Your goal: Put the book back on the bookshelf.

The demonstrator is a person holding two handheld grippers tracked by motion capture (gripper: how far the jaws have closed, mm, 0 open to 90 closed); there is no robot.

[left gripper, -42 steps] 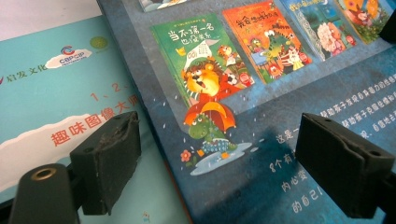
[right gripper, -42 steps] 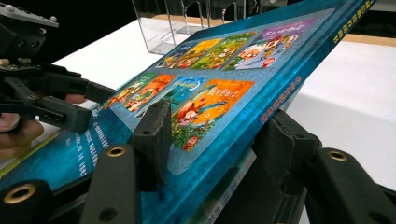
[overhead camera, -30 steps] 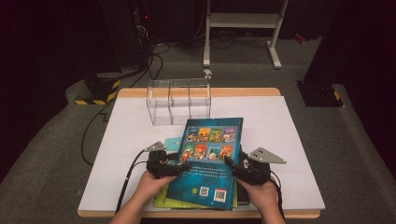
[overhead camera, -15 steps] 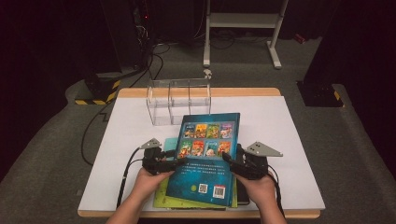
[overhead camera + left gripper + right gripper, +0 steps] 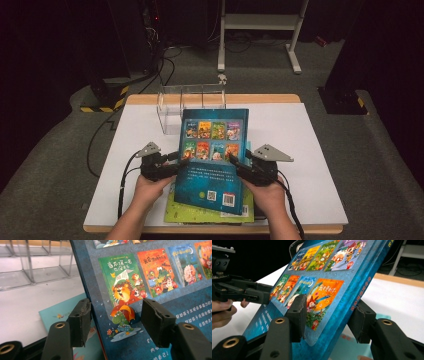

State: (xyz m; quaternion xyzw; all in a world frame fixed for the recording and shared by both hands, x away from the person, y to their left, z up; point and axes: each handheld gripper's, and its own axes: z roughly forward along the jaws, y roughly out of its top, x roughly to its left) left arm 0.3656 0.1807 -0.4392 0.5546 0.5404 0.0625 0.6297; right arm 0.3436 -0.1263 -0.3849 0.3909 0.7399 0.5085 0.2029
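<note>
A blue picture book (image 5: 215,150), back cover up with small cover pictures on it, is tilted with its far end raised above a stack of thin books (image 5: 200,214). My left gripper (image 5: 179,160) holds its left edge and my right gripper (image 5: 236,163) its right edge. In the left gripper view the book (image 5: 150,277) runs slantwise between the jaws of the left gripper (image 5: 117,315), which have just been closing onto it. In the right gripper view the right gripper (image 5: 329,315) has one jaw on the cover (image 5: 324,287) and one under it, also just closing.
A clear acrylic divider box (image 5: 192,102) stands behind the book at the back of the white table (image 5: 310,150). A teal book (image 5: 62,312) lies under the lifted one. Cables and a white stand are on the floor beyond the table.
The blue book's far end has risen and both hands have come up with it. Both grippers' jaws have narrowed on its edges.
</note>
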